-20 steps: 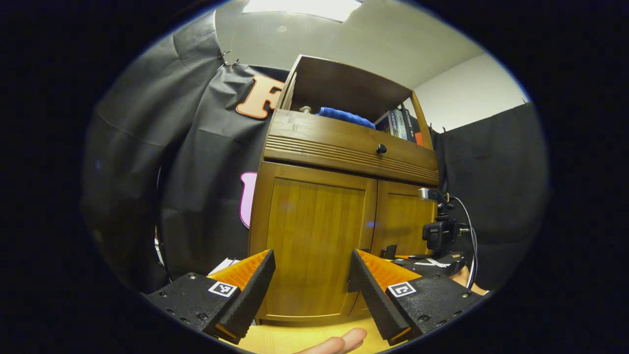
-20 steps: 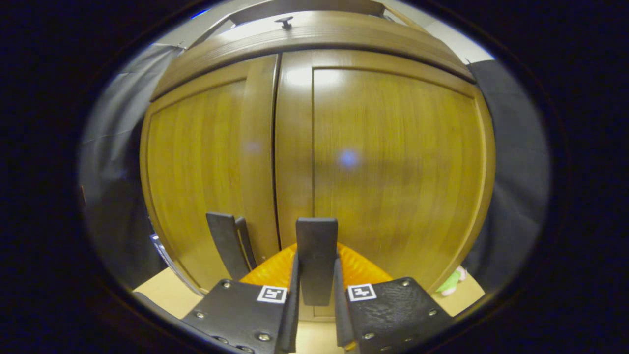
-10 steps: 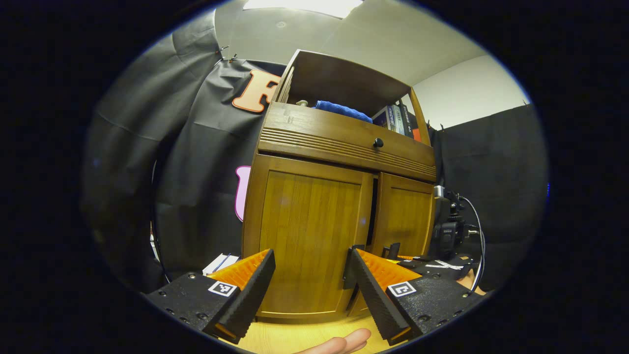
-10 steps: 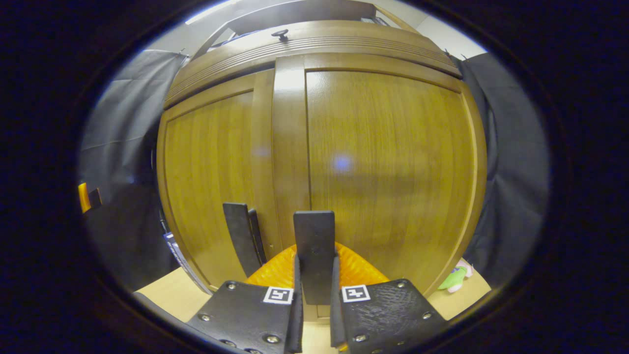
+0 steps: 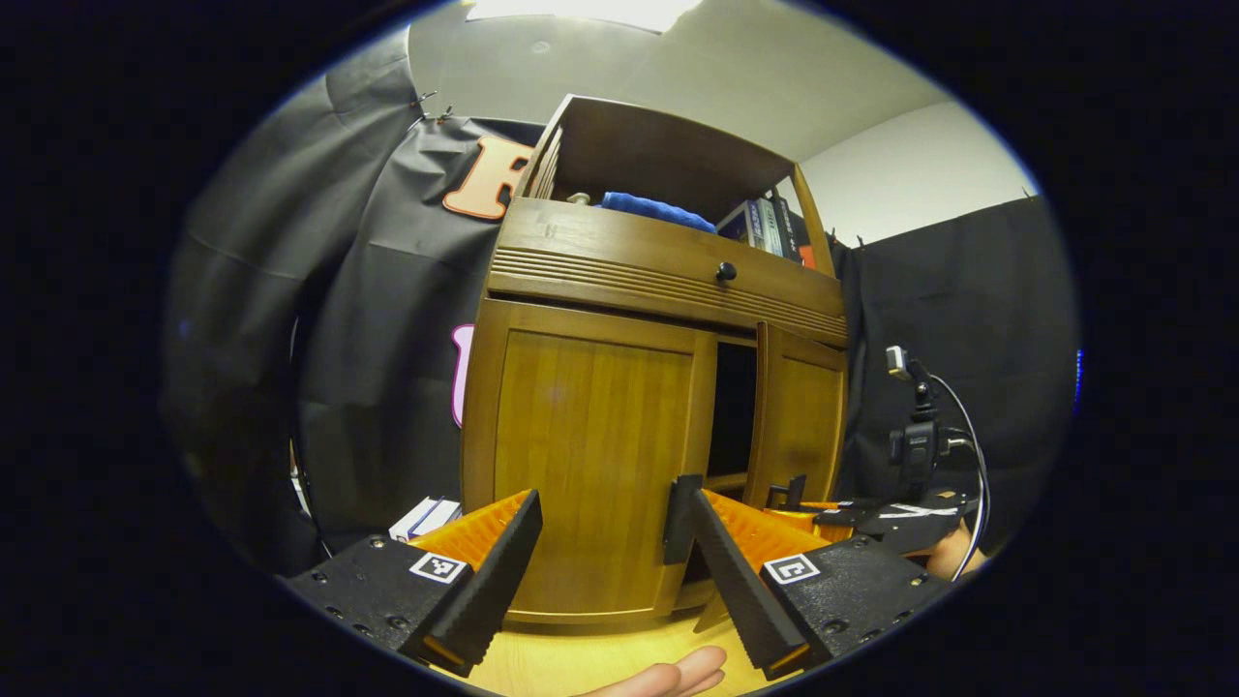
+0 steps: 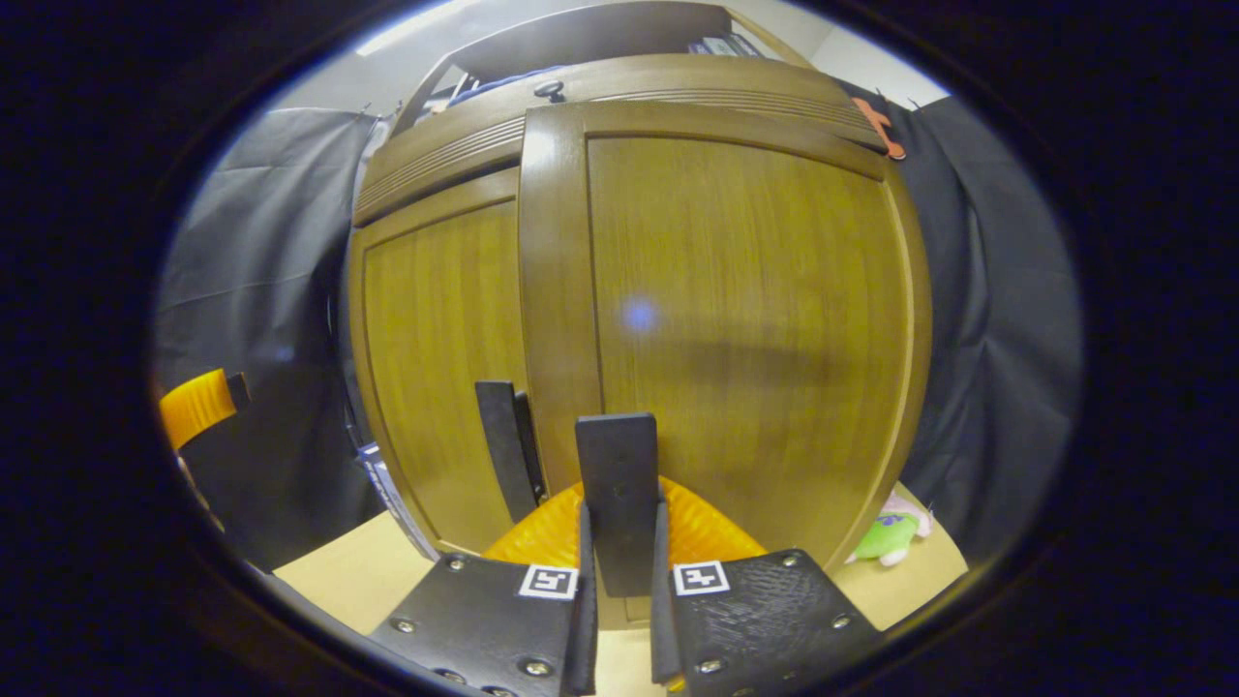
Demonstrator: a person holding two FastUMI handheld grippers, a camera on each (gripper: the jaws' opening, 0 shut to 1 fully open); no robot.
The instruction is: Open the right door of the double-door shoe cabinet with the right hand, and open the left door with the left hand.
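The right gripper [image 6: 619, 600] was found clamped on the right door's handle [image 6: 617, 484]; the right door [image 5: 796, 416] stood ajar. The left gripper [image 5: 605, 561] was spread wide, the left door [image 5: 581, 455] at 12 o'clock.

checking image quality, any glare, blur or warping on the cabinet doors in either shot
Right gripper view: the right door bulges barrel-like, with a glare patch at its top left corner and a faint bluish flare spot mid-panel; edges sharp. Left gripper view: the left door looks evenly lit, milder bowing, ceiling light blown out.
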